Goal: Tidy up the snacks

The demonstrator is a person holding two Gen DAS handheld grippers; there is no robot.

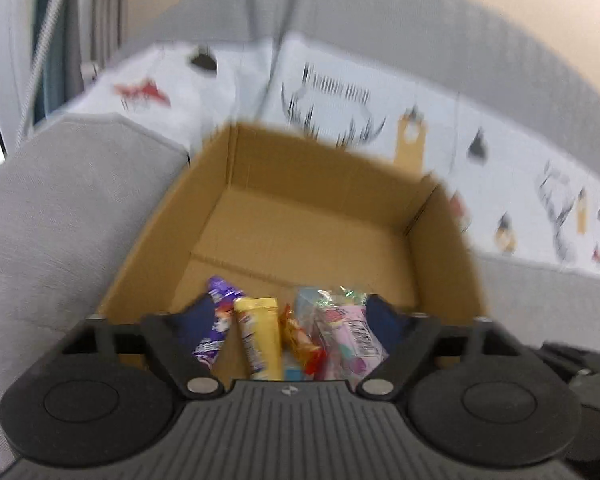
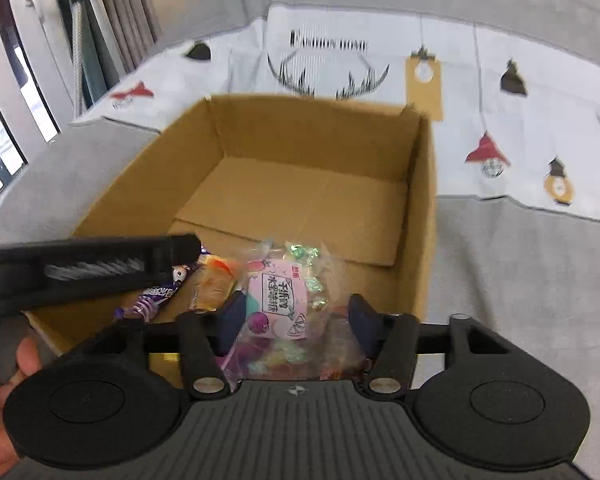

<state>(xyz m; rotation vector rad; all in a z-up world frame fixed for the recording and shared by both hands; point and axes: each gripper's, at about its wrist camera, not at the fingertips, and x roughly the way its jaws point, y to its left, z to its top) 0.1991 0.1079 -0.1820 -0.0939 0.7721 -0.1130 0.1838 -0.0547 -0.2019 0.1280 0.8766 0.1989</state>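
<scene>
Four snacks are gathered at the near end of the cardboard box [image 2: 320, 128]: a purple wrapper [image 1: 216, 320], a yellow packet [image 1: 260, 340], an orange candy [image 1: 300, 336] and a pink candy bag [image 2: 278, 300]. The left gripper [image 1: 288, 316] and right gripper [image 2: 296, 312] are both held wide apart and empty; remaining loose snacks cannot be seen.

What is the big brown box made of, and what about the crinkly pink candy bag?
The box looks like plain brown cardboard, matte, with folded flaps and creased corners. The pink candy bag seems to be thin clear plastic film: it shines, crinkles, and shows wrapped sweets inside, with a pink printed label. It lies between the right tongs.
</scene>
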